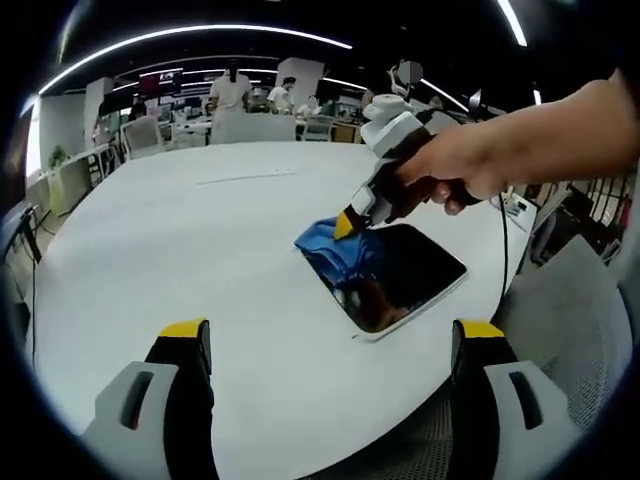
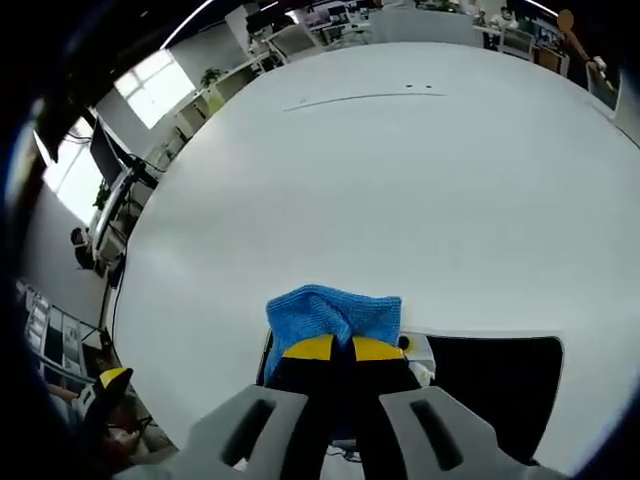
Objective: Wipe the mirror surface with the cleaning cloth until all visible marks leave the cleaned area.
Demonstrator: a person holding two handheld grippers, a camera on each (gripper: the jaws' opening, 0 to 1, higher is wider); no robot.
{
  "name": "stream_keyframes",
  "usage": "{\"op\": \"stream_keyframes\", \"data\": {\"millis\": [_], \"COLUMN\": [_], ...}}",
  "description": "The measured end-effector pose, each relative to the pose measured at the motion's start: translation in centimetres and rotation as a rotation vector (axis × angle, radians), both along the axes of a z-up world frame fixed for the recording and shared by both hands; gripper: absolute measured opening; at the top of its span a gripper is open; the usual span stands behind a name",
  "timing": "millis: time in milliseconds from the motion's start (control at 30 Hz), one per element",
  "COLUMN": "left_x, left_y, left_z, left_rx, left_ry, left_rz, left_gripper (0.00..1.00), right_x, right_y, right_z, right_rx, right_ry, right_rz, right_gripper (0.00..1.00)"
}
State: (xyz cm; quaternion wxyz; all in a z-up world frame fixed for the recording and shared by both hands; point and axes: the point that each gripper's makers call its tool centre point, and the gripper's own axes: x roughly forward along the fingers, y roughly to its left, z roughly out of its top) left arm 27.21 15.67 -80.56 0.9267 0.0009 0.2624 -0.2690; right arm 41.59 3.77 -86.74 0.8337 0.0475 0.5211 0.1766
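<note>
Nearest in the left gripper view, my left gripper (image 1: pixel 325 350) stood with its yellow-tipped jaws spread wide and nothing between them, held over the near edge of the white worktop (image 1: pixel 170 230). Just beyond them lay the mirror (image 1: pixel 400 275), a dark rounded rectangle flat on the worktop toward its right edge, throwing back a dim reflection. At the mirror's far left corner my right gripper (image 1: pixel 347 225) pressed the blue cleaning cloth (image 1: pixel 322 243) down onto the glass, my hand (image 1: pixel 450 170) wrapped around its handle. A grey mesh chair (image 1: pixel 570 310) sat off the worktop's right edge.

Seen from the right gripper view, my right gripper (image 2: pixel 342 347) had its jaws pinched nearly together on the cleaning cloth (image 2: pixel 335 312), which bunched up just ahead of the yellow tips. The mirror (image 2: pixel 495 385) stretched away to the right of the jaws, its white rim showing along the top. Past the cloth the worktop (image 2: pixel 380 190) ran out bare to its far edge.

Farther off were desks, chairs and several people (image 1: pixel 230 90) standing in an open office under long ceiling lights.
</note>
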Motion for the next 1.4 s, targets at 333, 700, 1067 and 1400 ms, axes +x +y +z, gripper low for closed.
{"op": "stream_keyframes", "data": {"millis": [333, 700, 1067, 1400], "left_x": [0.0, 0.0, 0.0, 0.0], "left_y": [0.1, 0.0, 0.3, 0.3], "left_z": [0.0, 0.2, 0.1, 0.1], "left_rx": [-0.006, -0.005, 0.003, -0.004], "left_ry": [0.004, -0.007, -0.01, -0.011], "left_rz": [-0.001, -0.008, -0.007, -0.003], "left_gripper": [0.99, 0.99, 0.99, 0.99], "right_x": [0.1, -0.4, -2.9, -5.1], "right_y": [-0.8, -0.8, -0.4, -0.2], "right_z": [-0.1, 0.1, -0.4, -0.4], "right_rx": [-0.026, -0.014, 0.001, 0.007], "right_ry": [-0.016, -0.029, -0.032, -0.027], "right_rz": [-0.017, -0.07, -0.063, -0.066], "right_gripper": [0.0, 0.0, 0.0, 0.0]}}
